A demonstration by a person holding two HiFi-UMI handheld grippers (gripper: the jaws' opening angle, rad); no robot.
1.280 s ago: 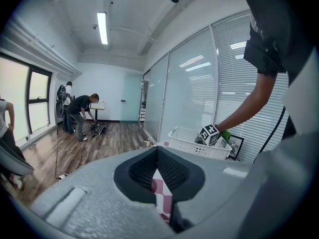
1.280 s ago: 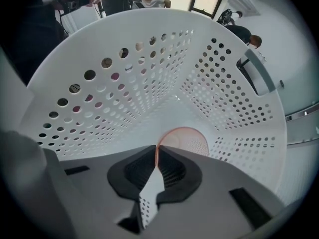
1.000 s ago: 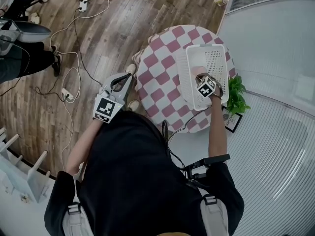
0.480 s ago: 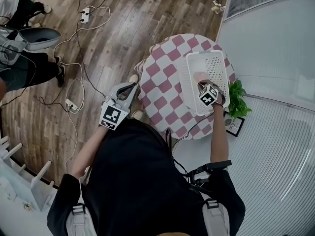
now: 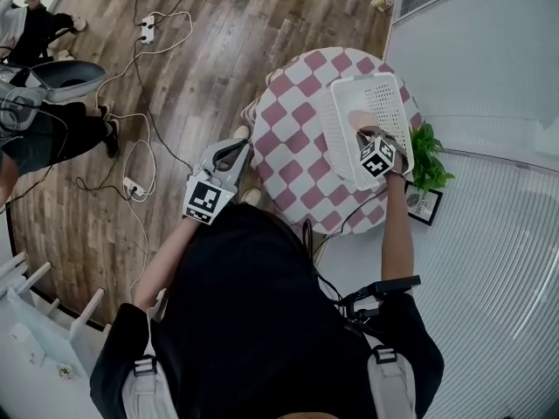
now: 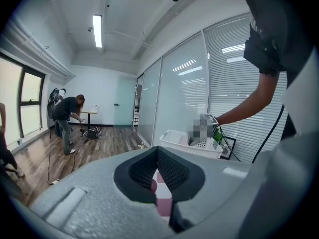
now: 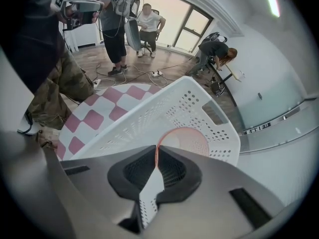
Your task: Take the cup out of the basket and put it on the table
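Note:
A pale pink cup (image 5: pixel 360 120) (image 7: pixel 188 140) hangs over the inside of the white perforated basket (image 5: pixel 337 132) (image 7: pixel 149 114). My right gripper (image 5: pixel 370 134) (image 7: pixel 156 152) points steeply down and is shut on the cup's thin rim. The basket stands on the right half of the round pink-and-white checked table (image 5: pixel 288 138) (image 7: pixel 99 116). My left gripper (image 5: pixel 239 145) (image 6: pixel 157 151) is shut on nothing and is held off the table's left edge, aimed toward the basket (image 6: pixel 183 141). The cup's lower part is hidden behind my right gripper in the head view.
A green plant (image 5: pixel 429 159) and a small framed sign (image 5: pixel 424 206) sit on the floor right of the table, by a glass wall. Cables and power strips (image 5: pixel 133 185) lie on the wooden floor to the left. Other people (image 5: pixel 35 120) stand at the far left.
My right gripper has risen a little over the basket with the cup's rim still pinched. The left gripper has stayed about where it was.

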